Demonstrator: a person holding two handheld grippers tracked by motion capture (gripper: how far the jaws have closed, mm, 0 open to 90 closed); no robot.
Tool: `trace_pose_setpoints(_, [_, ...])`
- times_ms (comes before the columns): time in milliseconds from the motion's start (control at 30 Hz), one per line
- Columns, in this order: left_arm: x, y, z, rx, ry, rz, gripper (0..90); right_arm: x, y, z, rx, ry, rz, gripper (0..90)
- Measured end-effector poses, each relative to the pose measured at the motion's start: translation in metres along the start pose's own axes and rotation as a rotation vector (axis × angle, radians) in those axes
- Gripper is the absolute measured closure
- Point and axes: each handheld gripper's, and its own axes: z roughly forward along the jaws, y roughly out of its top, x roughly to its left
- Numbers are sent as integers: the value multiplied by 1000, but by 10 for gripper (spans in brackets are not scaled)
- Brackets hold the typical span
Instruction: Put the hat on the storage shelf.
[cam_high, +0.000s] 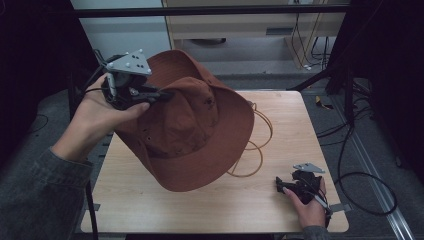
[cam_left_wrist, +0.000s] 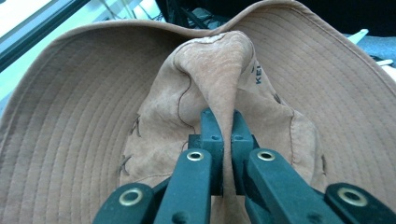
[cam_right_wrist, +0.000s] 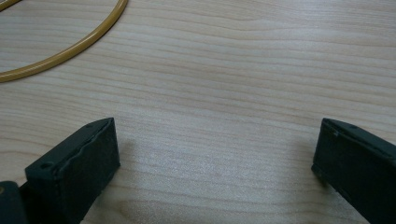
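So the brown hat (cam_high: 192, 130) is up off the counter (cam_high: 280, 205) right now, hanging tilted with its lower brim edge low over the wood, and the left tool (cam_high: 159, 94) has it by a pinched-up fold of the crown. In the left gripper view you can see that fold squeezed flat between the two black jaws, closed down tight on the suede-looking fabric (cam_left_wrist: 219, 88), with the stitched brim (cam_left_wrist: 70, 126) fanning out all around behind it. The right tool (cam_high: 280, 186) is parked well off to the right of the hat, low on the counter, jaws spread wide with nothing between them, just bare wood grain in its own view plus a bit of the yellow cord (cam_right_wrist: 70, 51). That cord (cam_high: 257, 145) loops out from behind the hat's right side. My read is this is the lift-and-carry step: hat picked up, not placed anywhere yet. Next move probably needs the left hand to keep that pinch firm, since a single fold of soft fabric could slip, and maybe the right tool coming over to catch the brim and steady it. Stuff I can't make out: how much of the cord is tucked under the hat, whether the low brim edge is actually brushing the counter, and where the hat is meant to go. There's some dark print on the crown (cam_left_wrist: 258, 74), but it's cut off by the fold.
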Motion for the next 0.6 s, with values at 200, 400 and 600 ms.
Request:
trace_pose_setpoints(200, [-3, 12, 13, -6, -14, 5, 886, 0, 0, 0, 1, 2, -1, 5])
trace_pose_setpoints(400, [-9, 28, 20, -18, -14, 27, 886, 0, 0, 0, -3, 2, 2, 6])
trace_pose_setpoints(600, [-13, 40, 35, -10, -26, 30, 886, 0, 0, 0, -3, 2, 2, 6])
